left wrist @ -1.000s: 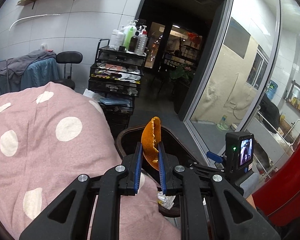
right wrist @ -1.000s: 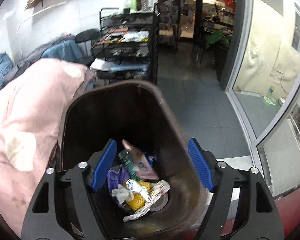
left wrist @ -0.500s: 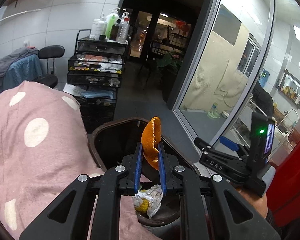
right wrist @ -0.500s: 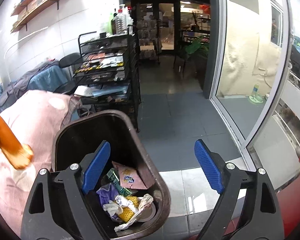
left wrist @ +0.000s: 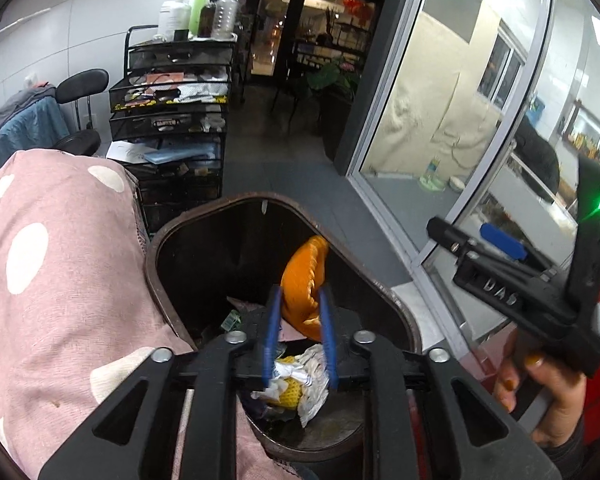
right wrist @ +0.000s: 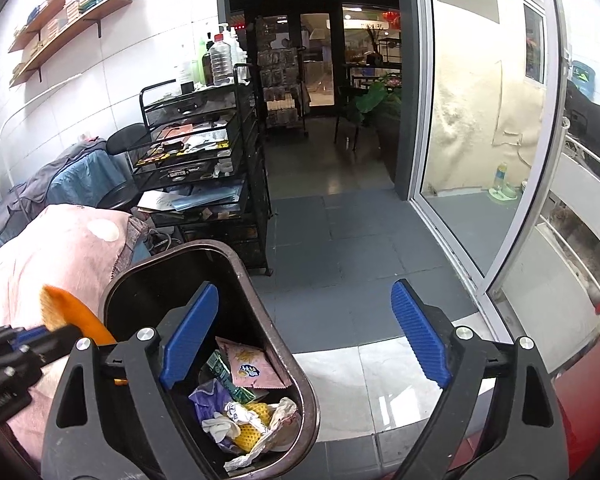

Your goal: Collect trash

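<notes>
A piece of orange peel sits loosely tilted between the blue pads of my left gripper, whose jaws are opening above the dark brown trash bin. A gap shows beside the peel. The bin holds wrappers, crumpled paper and a yellow foam net. In the right wrist view the same bin lies below, with its trash in sight. My right gripper stands wide open over the bin's right rim with nothing between its fingers. The peel and left gripper enter from the left.
A pink polka-dot blanket presses against the bin's left side. Behind it stands a black mesh trolley with bottles on top. A glass sliding door runs along the right. A person's hand holds the right gripper.
My left gripper has moved over the bin and dipped lower, and its jaws have parted around the peel, which now tilts loose. My right gripper has lifted away to the right.
</notes>
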